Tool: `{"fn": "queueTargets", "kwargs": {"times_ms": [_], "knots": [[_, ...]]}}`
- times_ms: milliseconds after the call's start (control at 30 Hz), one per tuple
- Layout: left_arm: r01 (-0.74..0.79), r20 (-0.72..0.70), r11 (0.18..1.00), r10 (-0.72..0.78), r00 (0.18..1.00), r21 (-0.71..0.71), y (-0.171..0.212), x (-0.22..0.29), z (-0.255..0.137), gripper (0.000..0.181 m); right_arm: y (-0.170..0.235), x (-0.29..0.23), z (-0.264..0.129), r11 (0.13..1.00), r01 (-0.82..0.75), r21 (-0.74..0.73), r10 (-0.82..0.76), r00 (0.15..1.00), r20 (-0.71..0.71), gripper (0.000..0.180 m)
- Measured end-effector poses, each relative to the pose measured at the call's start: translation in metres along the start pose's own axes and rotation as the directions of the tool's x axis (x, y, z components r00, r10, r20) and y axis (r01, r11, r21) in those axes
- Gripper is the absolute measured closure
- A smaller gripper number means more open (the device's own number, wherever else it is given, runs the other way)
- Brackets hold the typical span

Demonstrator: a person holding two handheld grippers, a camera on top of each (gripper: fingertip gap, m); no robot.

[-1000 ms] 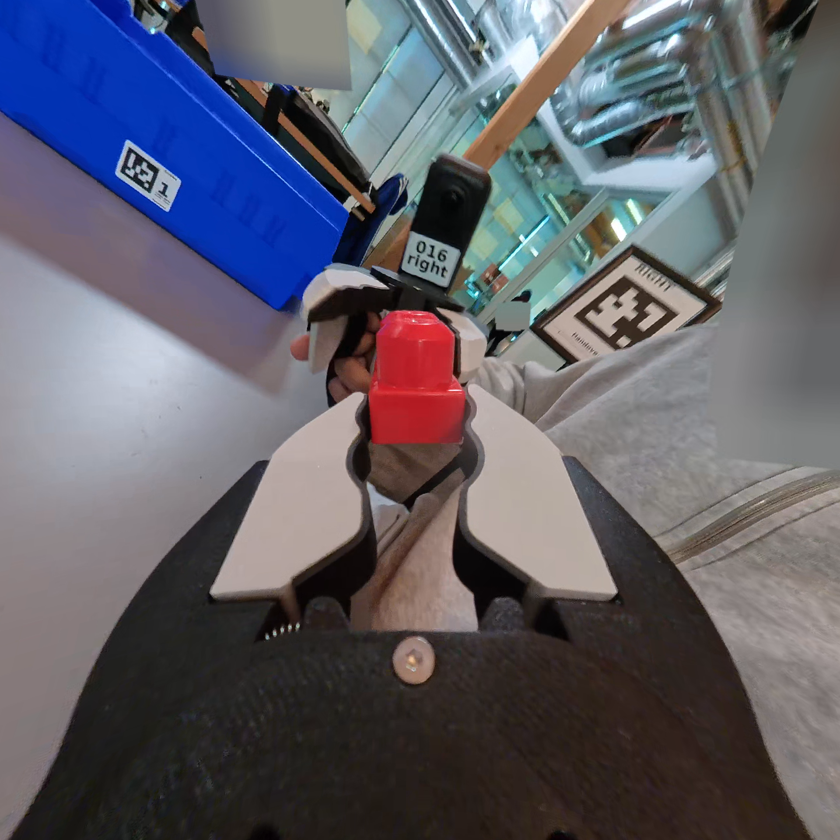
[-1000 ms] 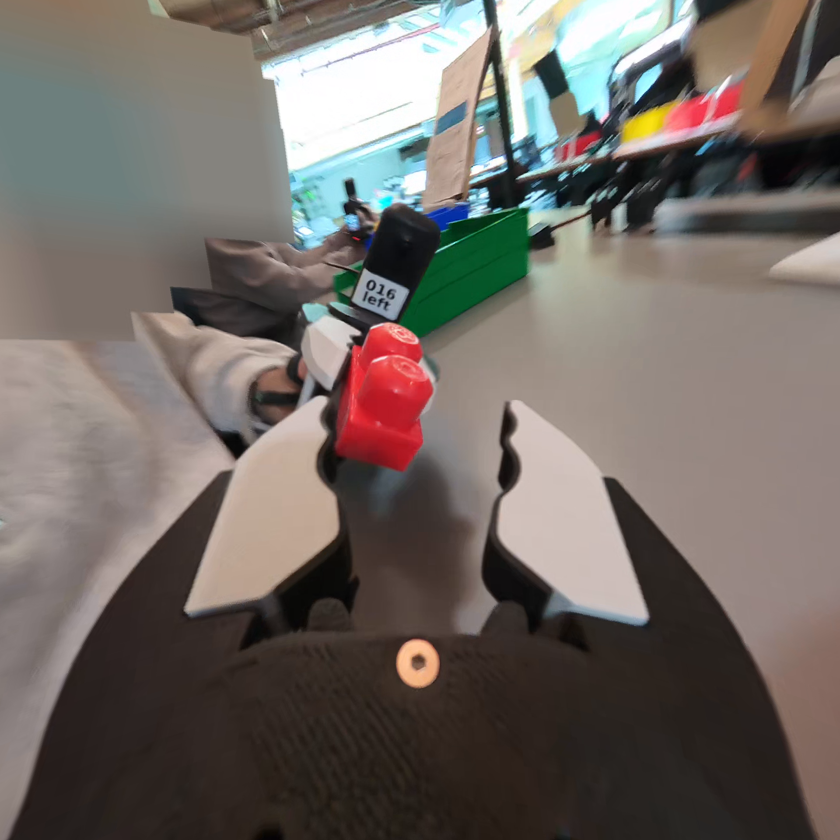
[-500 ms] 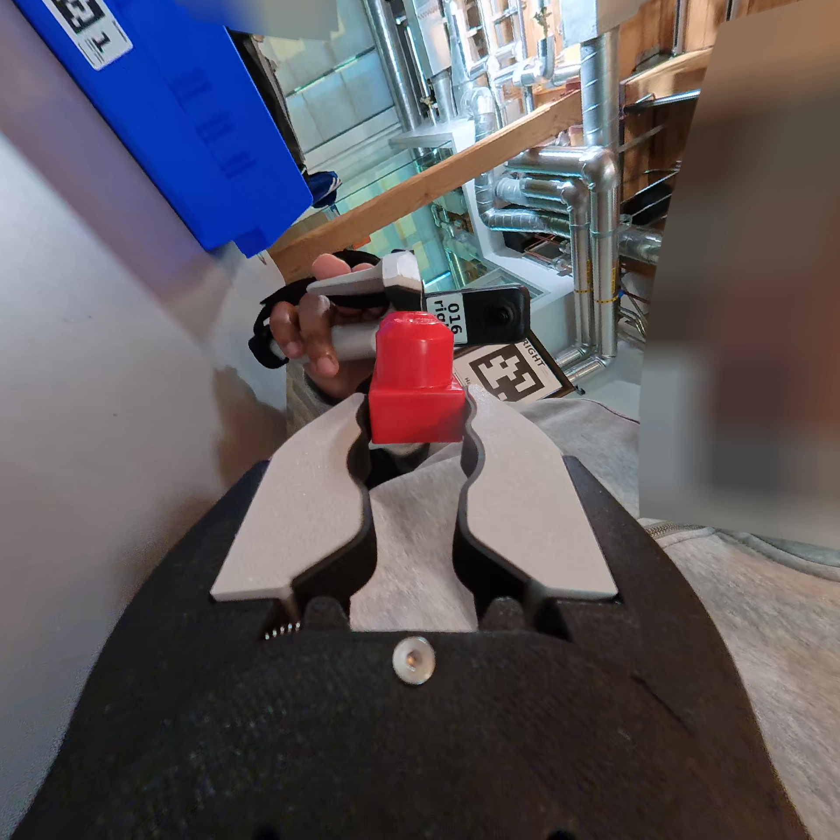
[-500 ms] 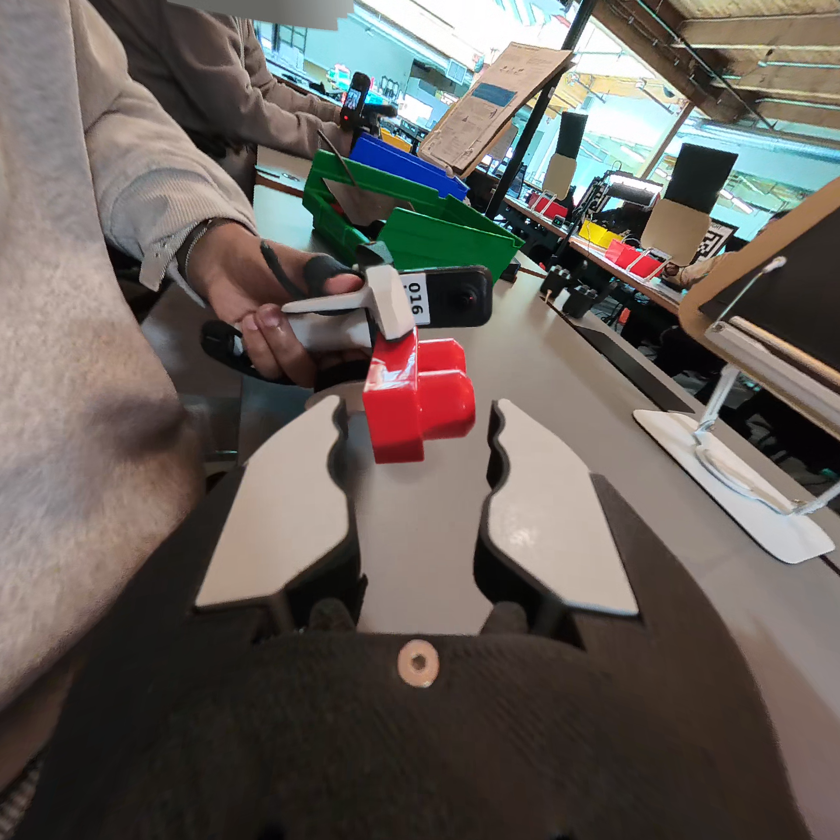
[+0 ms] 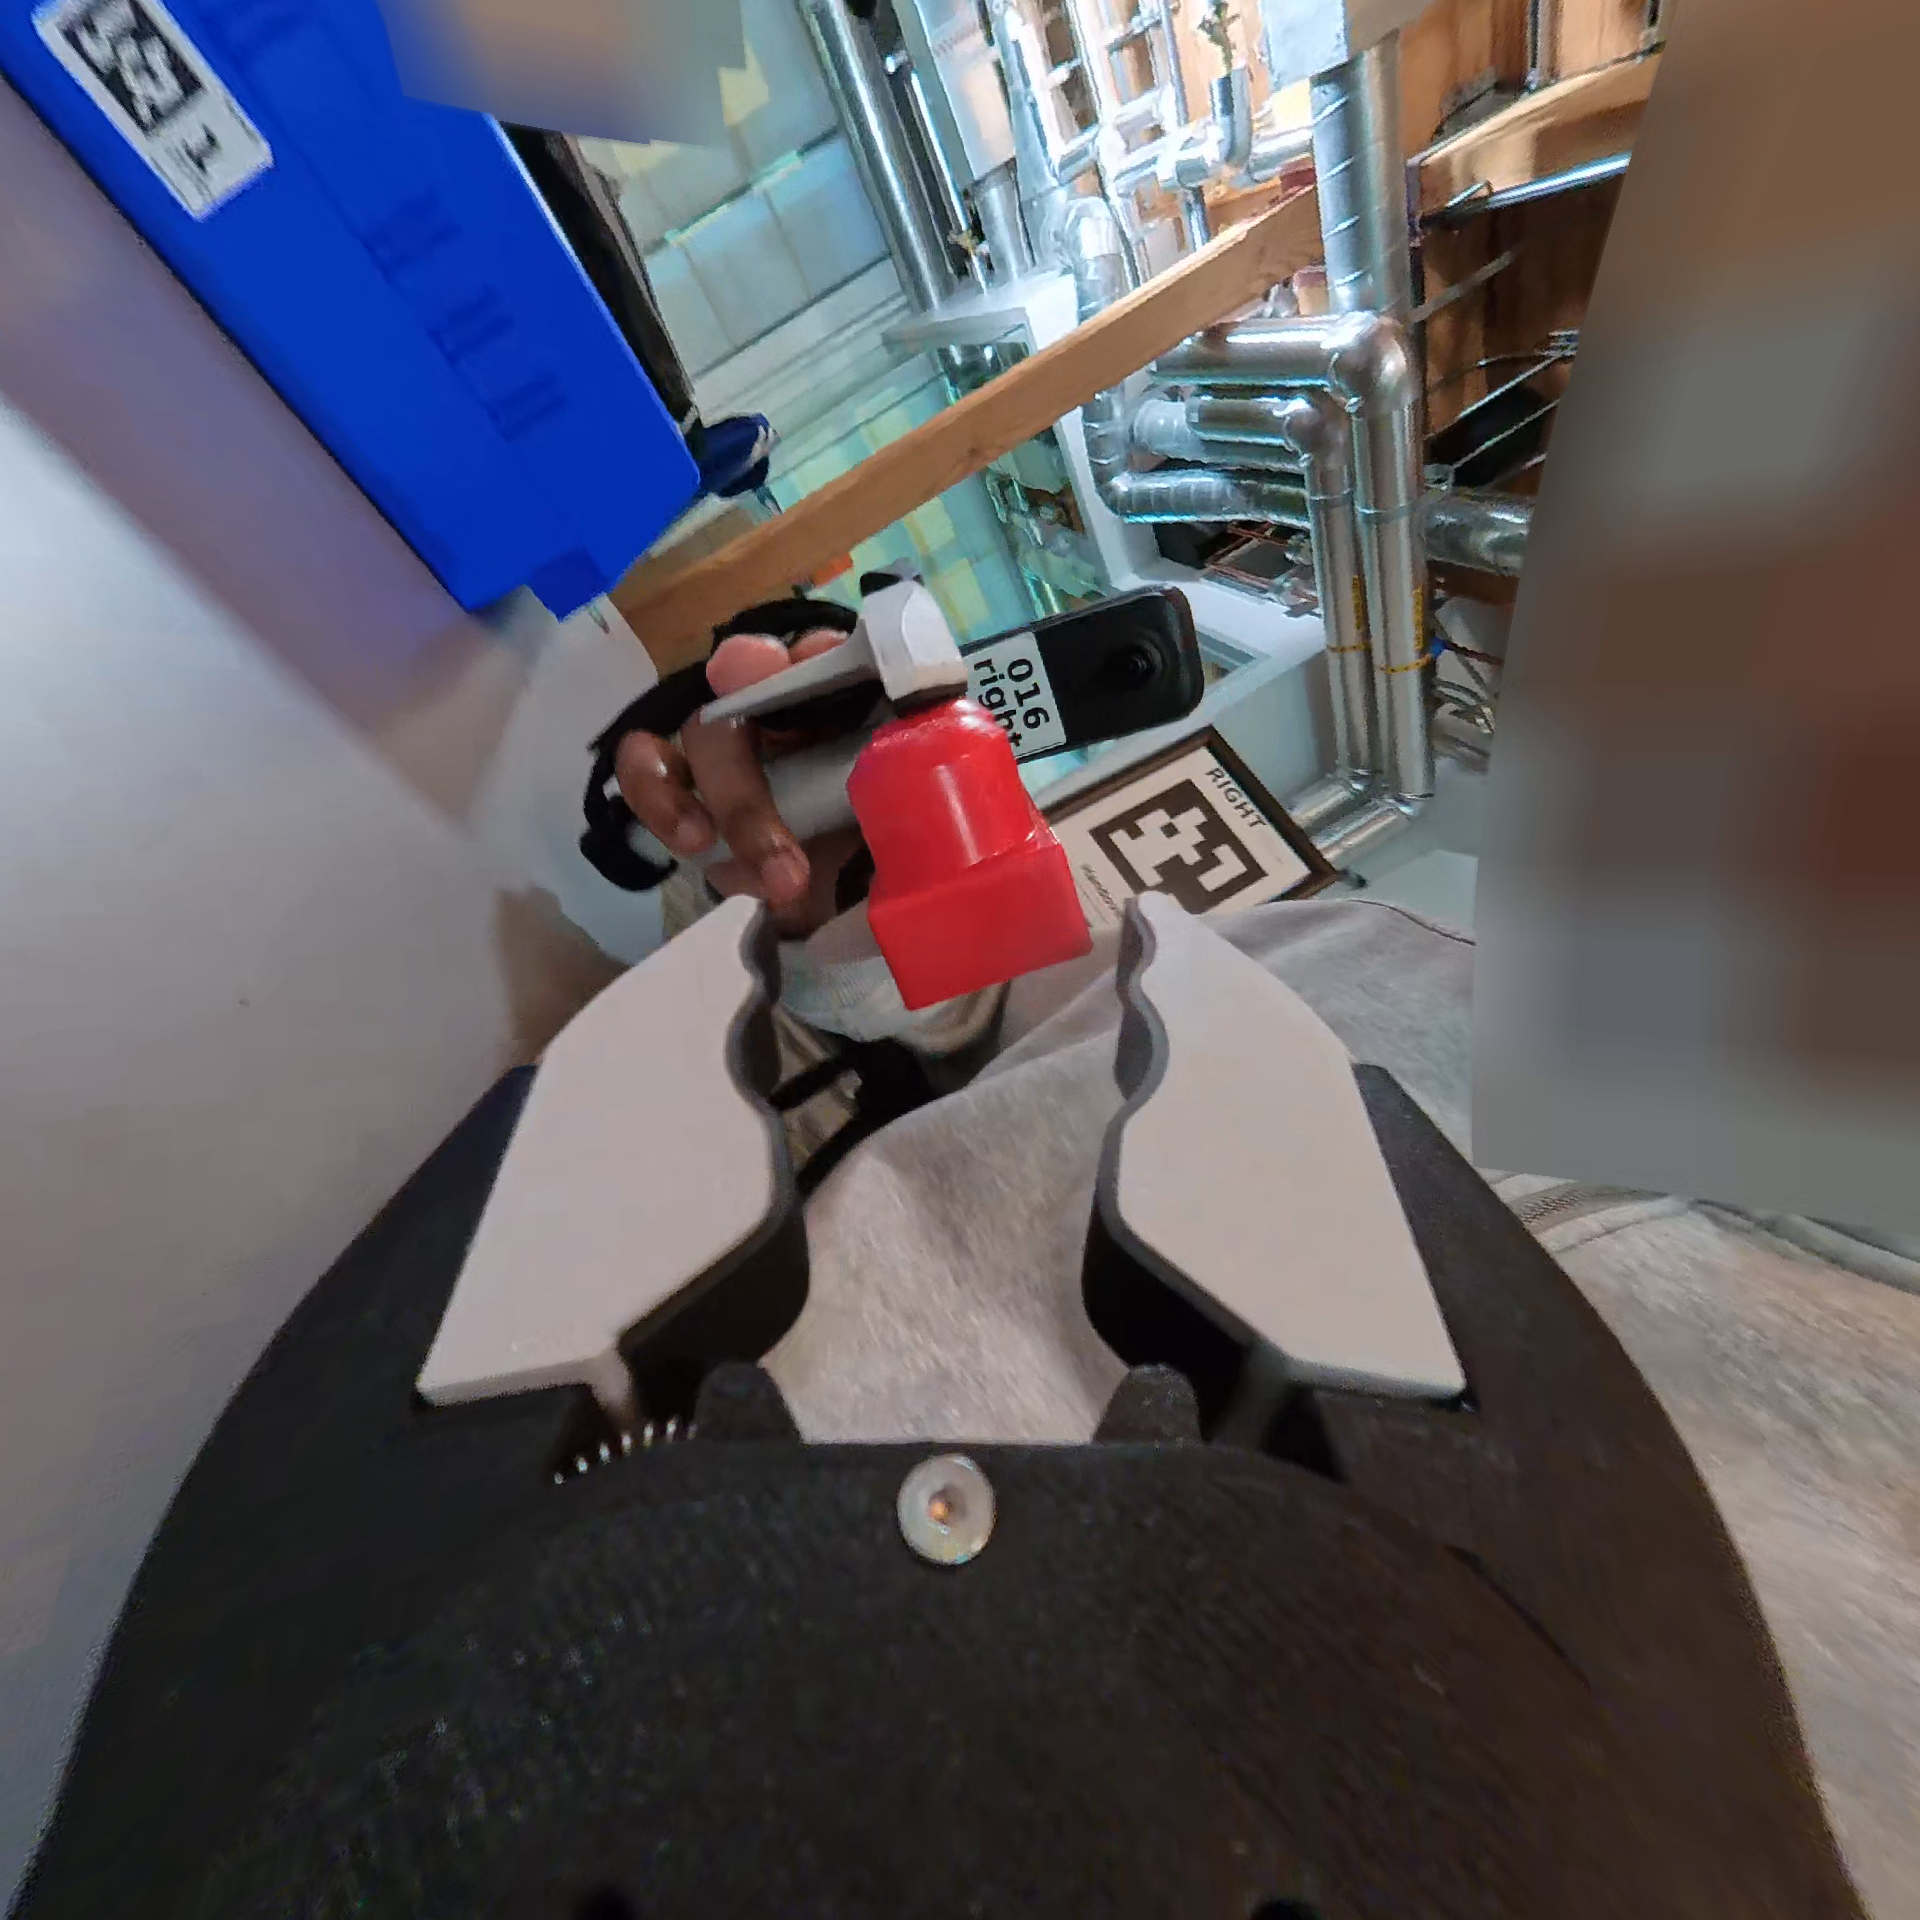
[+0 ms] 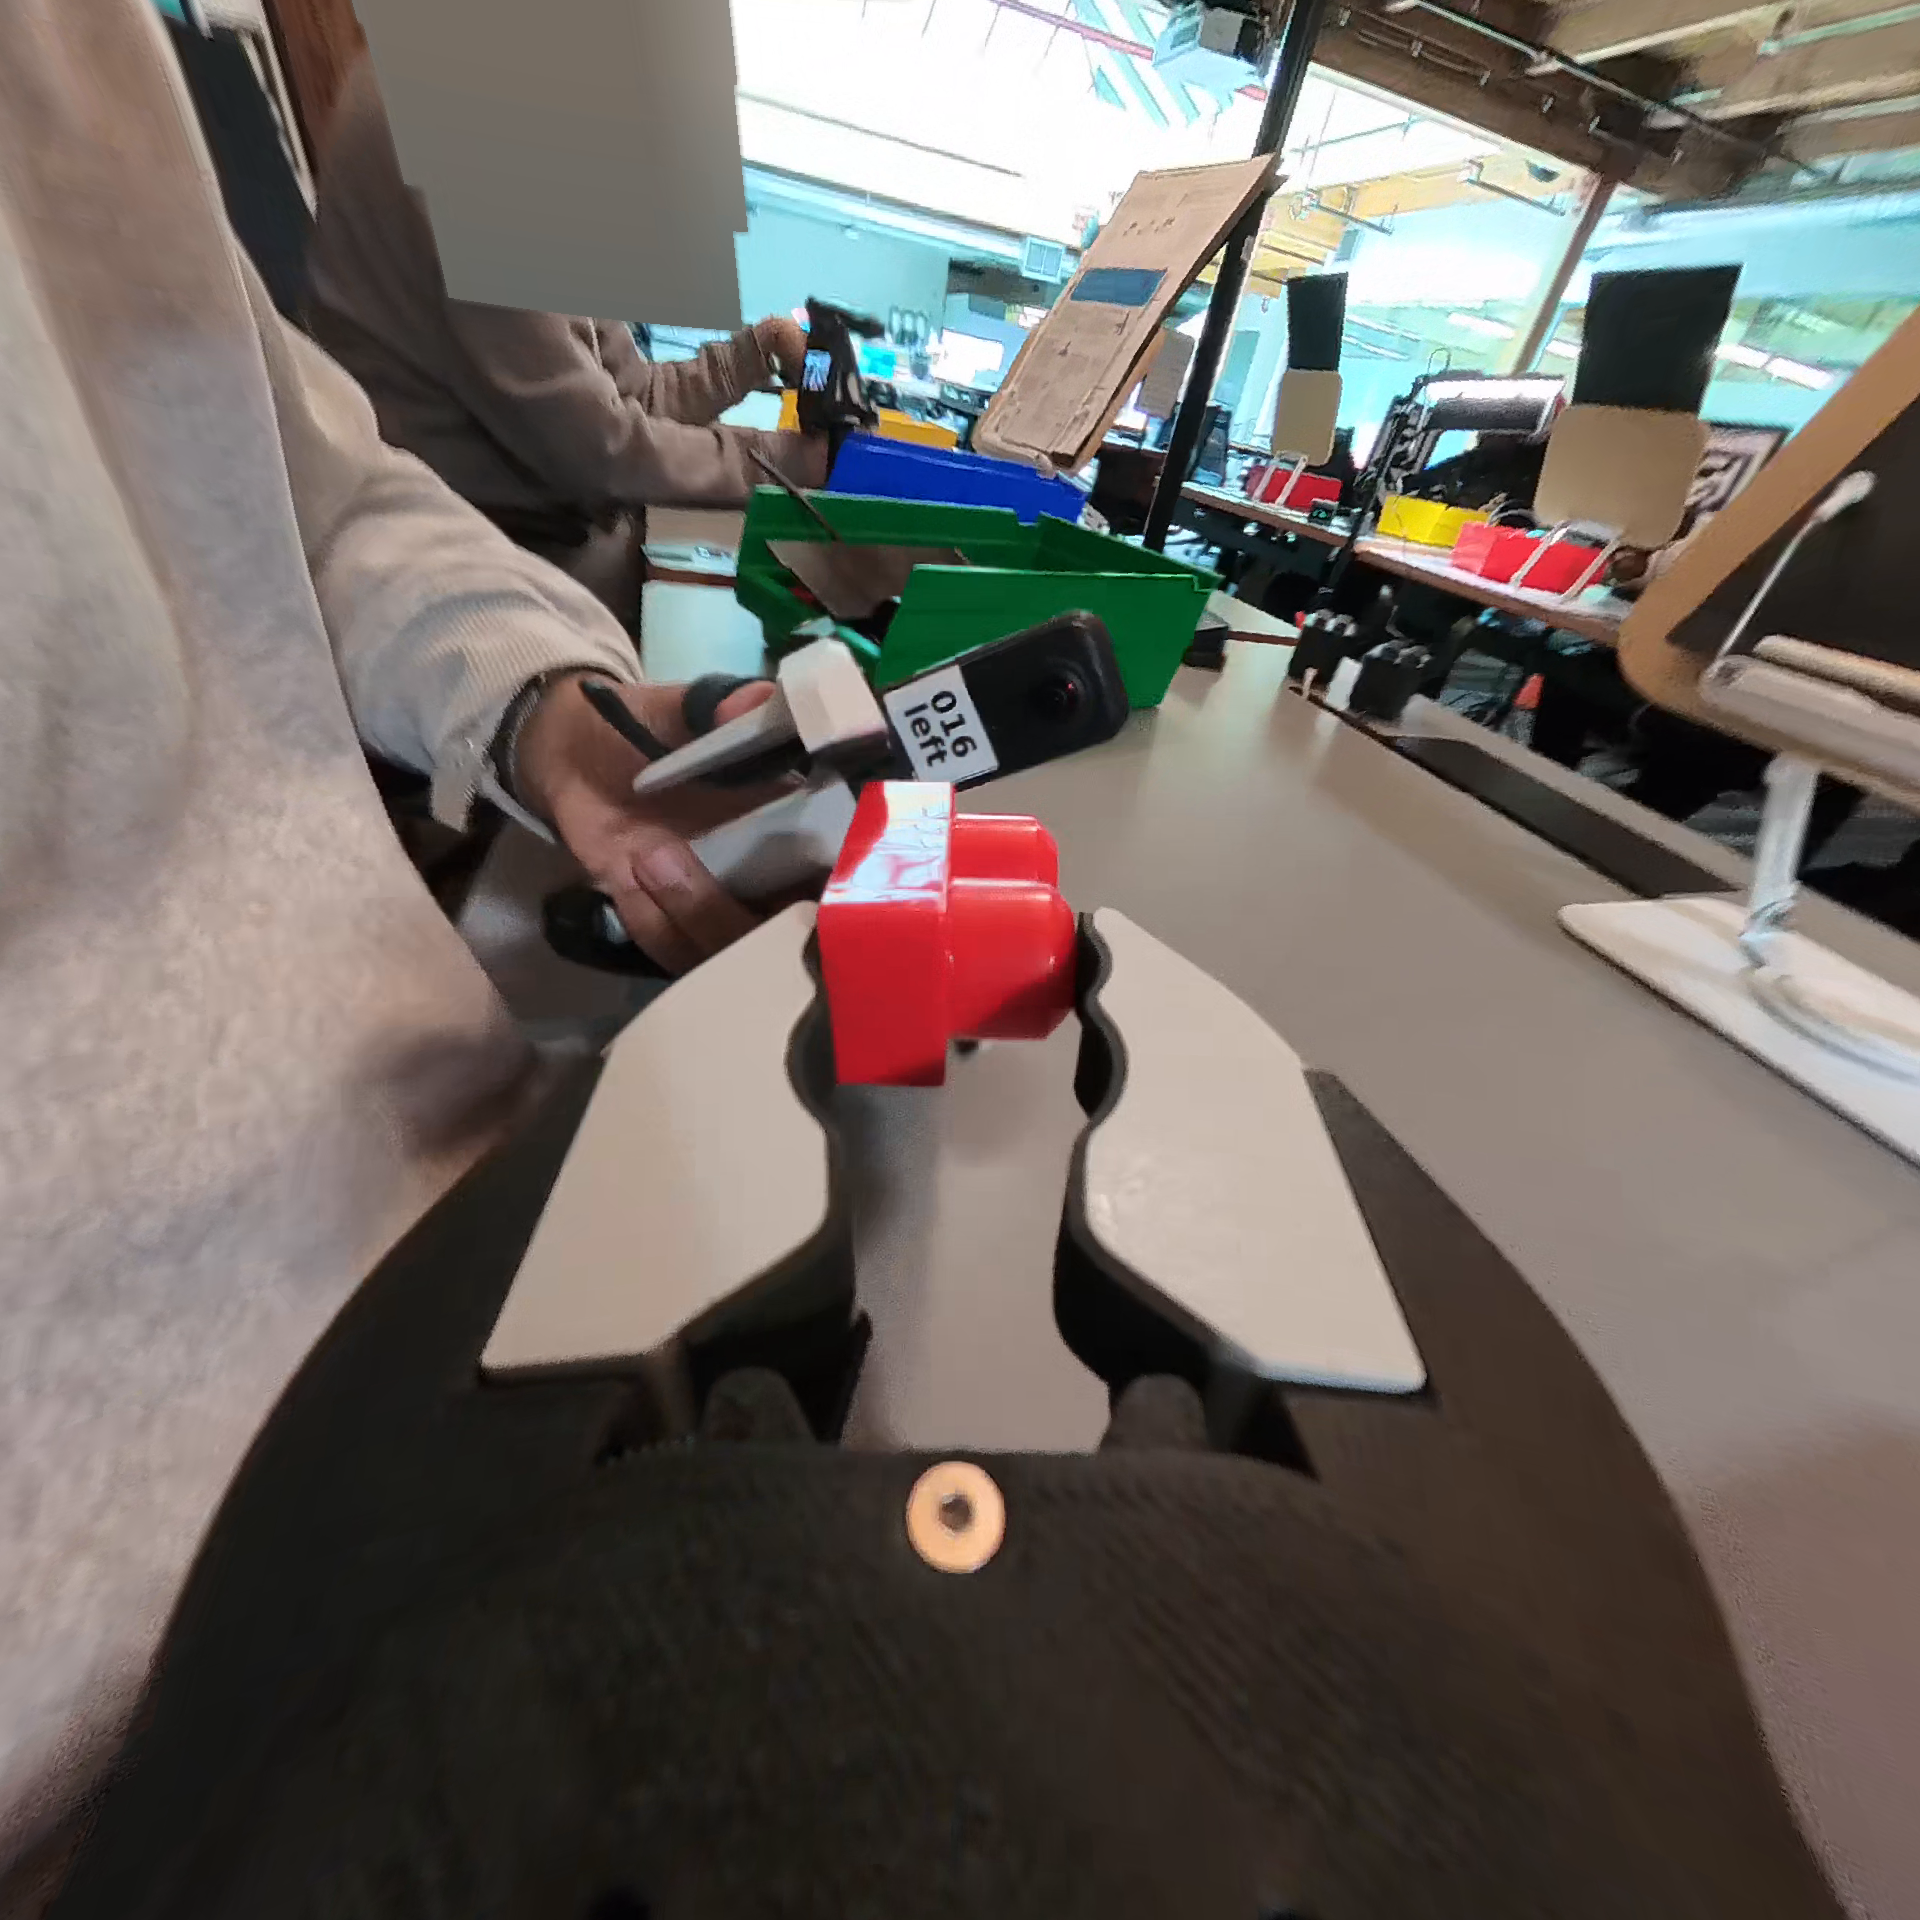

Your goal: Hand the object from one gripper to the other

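Both grippers flank the red block [image 6: 940, 951]. Right gripper [image 6: 948, 966] now clamps it; left gripper [image 5: 940, 951] has spread wide, letting go.

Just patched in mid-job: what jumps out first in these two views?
The red block stands out most: the right gripper has its jaws shut on it, above the grey table. In the left wrist view the left gripper has its jaws open, the block just ahead of them. Farther back on the table sits a green bin.
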State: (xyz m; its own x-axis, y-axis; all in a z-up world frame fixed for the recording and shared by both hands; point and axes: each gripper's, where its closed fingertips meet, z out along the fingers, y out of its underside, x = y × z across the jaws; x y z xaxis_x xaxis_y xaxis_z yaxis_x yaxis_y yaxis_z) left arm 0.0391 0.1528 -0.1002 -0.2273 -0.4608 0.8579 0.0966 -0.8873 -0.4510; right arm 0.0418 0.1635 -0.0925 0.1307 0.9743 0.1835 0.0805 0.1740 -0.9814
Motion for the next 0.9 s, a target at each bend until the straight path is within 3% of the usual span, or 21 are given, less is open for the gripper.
{"fn": "queueTargets", "kwargs": {"times_ms": [167,400,700,900], "knots": [[-0.263,0.081,0.965,0.261,0.962,0.014,-0.008,0.005,0.001,0.096,-0.012,0.001,-0.005,0.957,-0.283,0.066,0.277,0.957,0.092,0.135],[-0.579,0.202,0.807,0.59,0.782,-0.115,-0.004,0.007,0.003,0.098,-0.009,-0.001,-0.004,0.874,-0.484,0.027,0.473,0.864,0.172,0.135],[-0.532,0.212,0.835,0.551,0.807,-0.144,-0.001,0.0,0.0,0.137,0.003,-0.007,0.003,0.863,-0.504,-0.043,0.504,0.848,0.165,0.135],[-0.494,0.218,0.856,0.516,0.828,-0.152,0.0,-0.004,-0.001,0.138,0.001,-0.004,0.004,0.852,-0.524,-0.011,0.517,0.839,0.171,0.133]]}}
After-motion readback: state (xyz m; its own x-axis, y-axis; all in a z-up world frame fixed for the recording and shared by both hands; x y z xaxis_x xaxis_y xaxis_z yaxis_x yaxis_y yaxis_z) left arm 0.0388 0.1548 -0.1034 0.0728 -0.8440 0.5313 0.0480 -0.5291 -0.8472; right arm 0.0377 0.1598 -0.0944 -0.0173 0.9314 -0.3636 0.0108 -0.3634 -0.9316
